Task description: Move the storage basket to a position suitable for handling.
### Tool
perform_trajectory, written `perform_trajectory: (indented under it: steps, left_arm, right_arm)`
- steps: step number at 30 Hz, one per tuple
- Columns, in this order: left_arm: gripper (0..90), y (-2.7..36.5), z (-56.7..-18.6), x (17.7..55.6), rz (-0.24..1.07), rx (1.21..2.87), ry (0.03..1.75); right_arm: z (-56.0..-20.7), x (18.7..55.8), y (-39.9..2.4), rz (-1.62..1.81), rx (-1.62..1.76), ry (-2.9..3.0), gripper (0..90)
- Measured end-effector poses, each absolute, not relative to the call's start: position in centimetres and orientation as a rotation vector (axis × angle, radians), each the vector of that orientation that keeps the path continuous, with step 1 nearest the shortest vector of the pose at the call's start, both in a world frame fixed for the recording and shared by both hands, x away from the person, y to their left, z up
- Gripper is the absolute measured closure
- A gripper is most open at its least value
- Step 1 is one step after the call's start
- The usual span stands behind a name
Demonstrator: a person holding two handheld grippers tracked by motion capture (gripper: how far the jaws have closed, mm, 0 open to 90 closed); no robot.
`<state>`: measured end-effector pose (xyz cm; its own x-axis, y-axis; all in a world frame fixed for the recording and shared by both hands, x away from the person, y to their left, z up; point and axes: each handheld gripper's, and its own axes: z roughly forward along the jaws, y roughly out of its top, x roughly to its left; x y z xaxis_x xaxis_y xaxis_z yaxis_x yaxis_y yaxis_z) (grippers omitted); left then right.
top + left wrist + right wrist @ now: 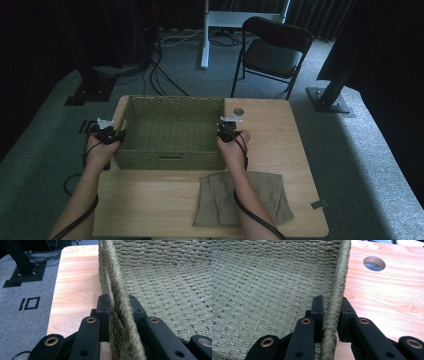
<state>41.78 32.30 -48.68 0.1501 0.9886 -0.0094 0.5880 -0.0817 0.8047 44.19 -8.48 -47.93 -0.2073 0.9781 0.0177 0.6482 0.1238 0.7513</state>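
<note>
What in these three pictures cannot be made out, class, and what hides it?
- Left gripper, high view: its hold on the basket rim is too small and dark to judge.
- Cloth, high view: the right forearm covers its middle.
- Basket's outer walls, both gripper views: cut off by the edges.
- Table hole: its contents are too dark.

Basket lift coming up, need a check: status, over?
Left gripper and right gripper shut on woven basket side rims. Folded trousers lie nearby, clear.
</note>
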Motion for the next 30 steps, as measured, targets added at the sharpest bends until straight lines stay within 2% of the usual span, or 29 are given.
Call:
perform_trajectory:
  steps: [9, 30]
  left_arm:
    - [79.9, 31.2, -48.7, 42.1, 0.749, 1.767, 1.508]
    - [80.3, 26.2, -48.7, 43.4, 0.719, 1.790, 1.486]
  right_arm:
    - [-47.9, 44.5, -9.2, 0.865, 1.543, 1.927, 78.7]
    - [-48.0, 45.1, -14.4, 0.872, 1.565, 1.906, 78.3]
